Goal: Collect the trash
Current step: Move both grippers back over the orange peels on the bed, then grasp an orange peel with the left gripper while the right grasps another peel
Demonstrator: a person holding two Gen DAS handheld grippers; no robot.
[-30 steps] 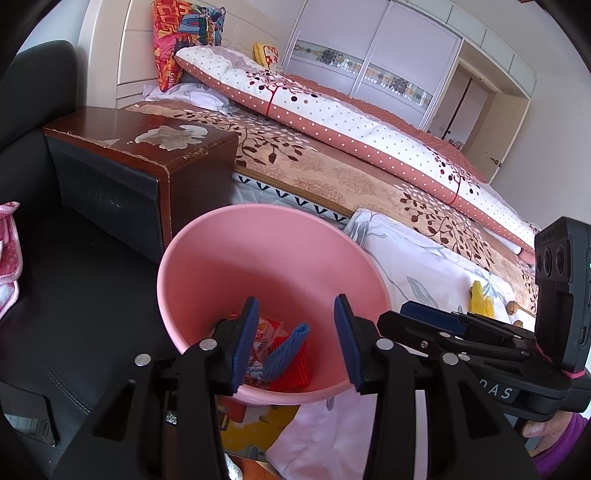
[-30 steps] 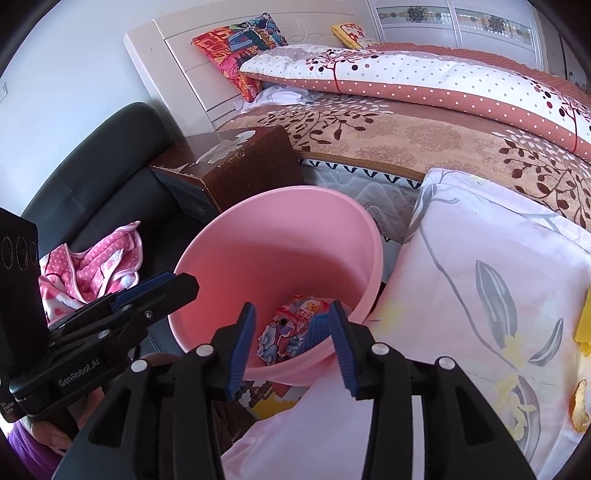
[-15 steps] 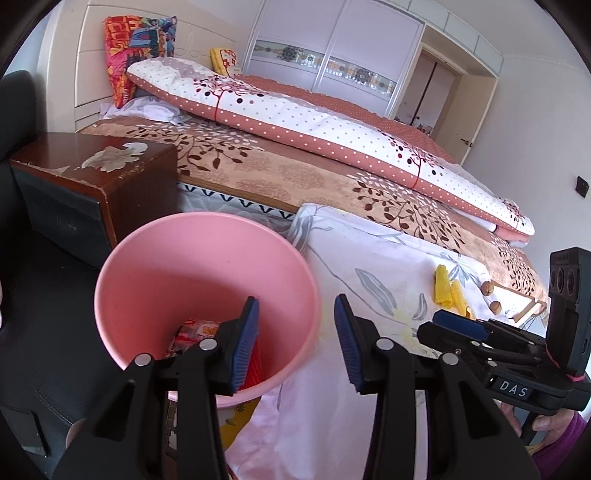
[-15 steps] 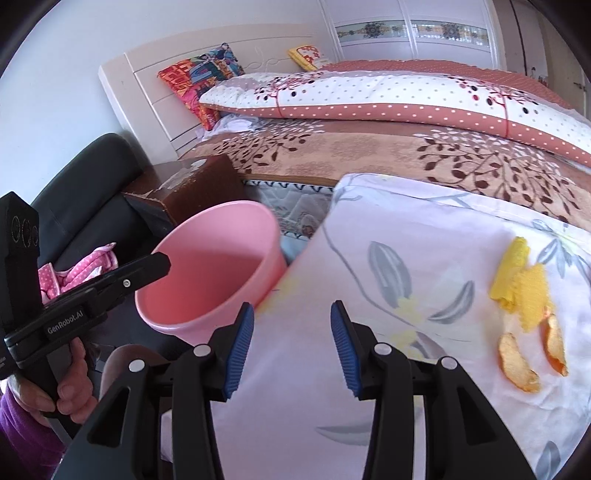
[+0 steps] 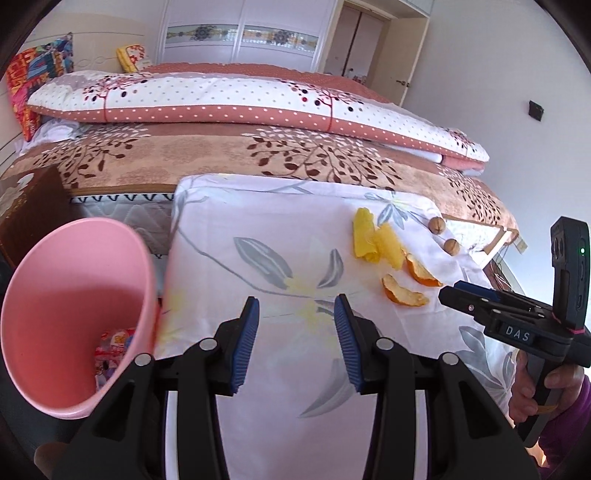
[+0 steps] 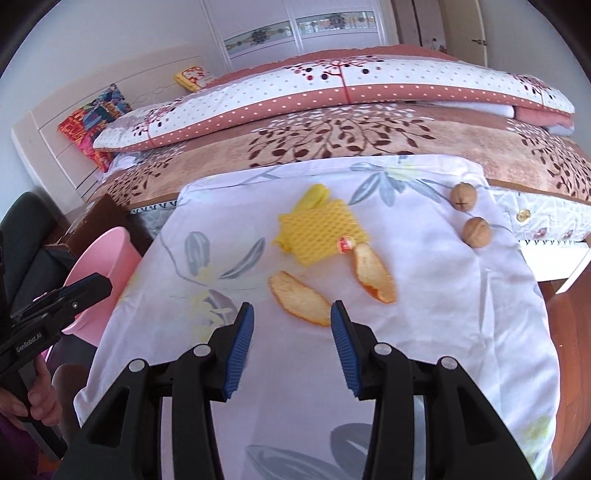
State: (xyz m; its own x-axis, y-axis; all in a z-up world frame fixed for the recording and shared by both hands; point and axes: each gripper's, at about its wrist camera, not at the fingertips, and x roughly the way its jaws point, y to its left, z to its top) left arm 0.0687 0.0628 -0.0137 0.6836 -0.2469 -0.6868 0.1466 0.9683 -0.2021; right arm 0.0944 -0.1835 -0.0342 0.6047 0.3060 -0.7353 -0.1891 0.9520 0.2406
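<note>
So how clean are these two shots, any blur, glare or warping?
Left wrist view: sharp, daylit, wardrobe lines bowed by fisheye, dark corners. Right wrist view: orange peels crisp, soft shadows, no glare on the floral cloth; the left gripper sits dim at the edge.

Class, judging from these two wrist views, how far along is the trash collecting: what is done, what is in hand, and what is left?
Done: a colourful wrapper lies inside the pink bin.
In hand: nothing. The left gripper and right gripper are both open and empty; the right one points at the near orange peel.
Left on the floral cloth: that peel, a second peel, the yellow foam net and two walnuts.
</note>
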